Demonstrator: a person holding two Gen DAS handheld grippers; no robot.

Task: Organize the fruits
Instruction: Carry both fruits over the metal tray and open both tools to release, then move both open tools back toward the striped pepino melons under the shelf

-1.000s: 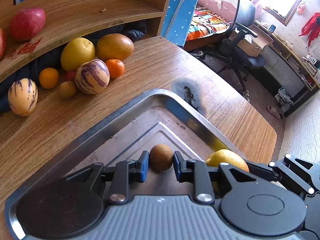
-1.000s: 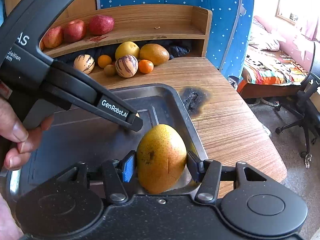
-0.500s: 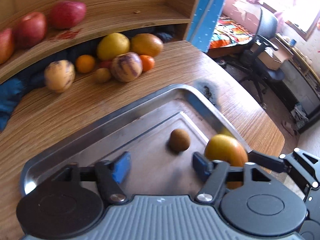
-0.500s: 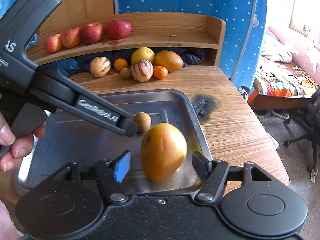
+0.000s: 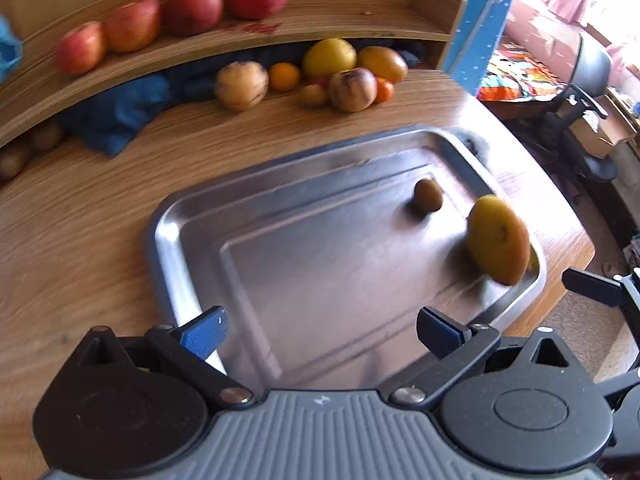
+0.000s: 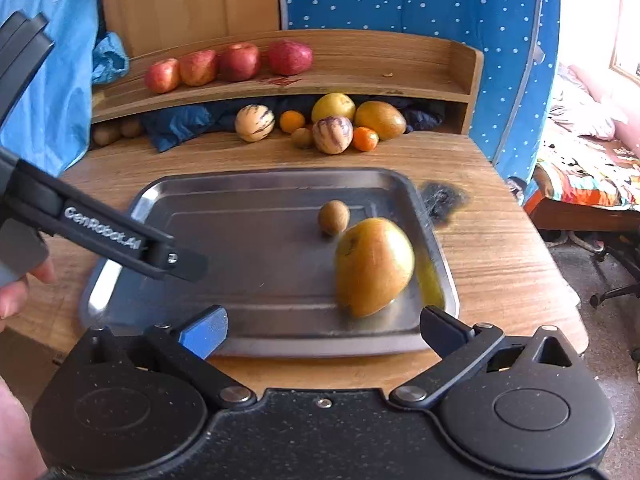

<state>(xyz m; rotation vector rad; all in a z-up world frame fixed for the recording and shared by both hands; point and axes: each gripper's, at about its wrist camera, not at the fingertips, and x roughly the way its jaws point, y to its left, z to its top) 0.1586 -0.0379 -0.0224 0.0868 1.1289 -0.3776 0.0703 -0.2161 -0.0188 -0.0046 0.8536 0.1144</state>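
Two fruits lie in the steel tray (image 6: 248, 184), toward the right of centre in the right wrist view: a yellow mango (image 6: 372, 266) near the tray's right wall and a small brown fruit (image 6: 333, 217) just behind it; by my reading the sorting has barely begun, since the mixed fruit pile (image 6: 334, 126) waits at the upper centre, well apart. The right gripper (image 6: 320, 330) gapes wide, holding nothing; the left gripper (image 5: 318, 330) likewise. Only the right wrist view shows the person's hand (image 6: 20, 288) at left; the left wrist view is blurred.

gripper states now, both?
Left gripper: open, holding nothing.
Right gripper: open, holding nothing; mango sits free in the tray.
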